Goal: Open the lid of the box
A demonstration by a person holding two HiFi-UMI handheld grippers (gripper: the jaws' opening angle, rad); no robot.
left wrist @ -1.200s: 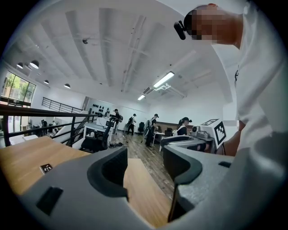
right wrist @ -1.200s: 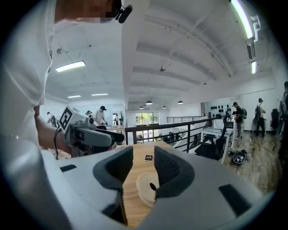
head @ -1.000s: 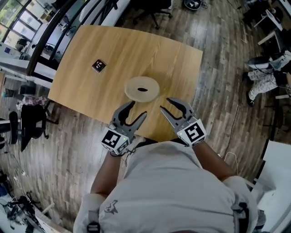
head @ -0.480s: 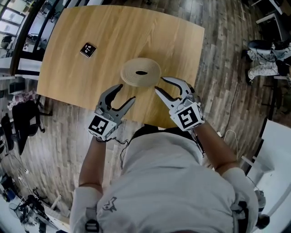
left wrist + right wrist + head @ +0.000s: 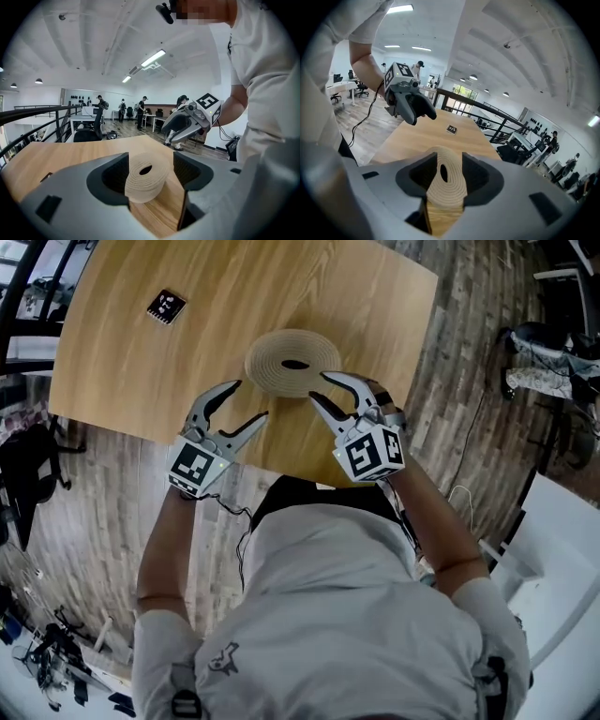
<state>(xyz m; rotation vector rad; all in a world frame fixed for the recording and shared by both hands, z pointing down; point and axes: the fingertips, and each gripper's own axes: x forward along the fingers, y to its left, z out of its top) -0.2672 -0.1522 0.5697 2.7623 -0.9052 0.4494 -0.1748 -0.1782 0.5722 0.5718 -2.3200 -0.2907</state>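
1. Grey shirt [image 5: 356, 615] on the person hides the table's near edge in the head view.
2. Left gripper [image 5: 248, 401] and right gripper [image 5: 319, 386] hover with fingers wide; they have just been opening and grip nothing.
3. Woven round box [image 5: 281, 376] stands on the wooden table [image 5: 141, 362] just ahead of both. Its lid seam is hard to make out, and the fingers cut off its sides in the gripper views.
4. Farther off lie a black marker tag [image 5: 165, 306], plank floor [image 5: 469, 381] and a dark railing [image 5: 497, 123].
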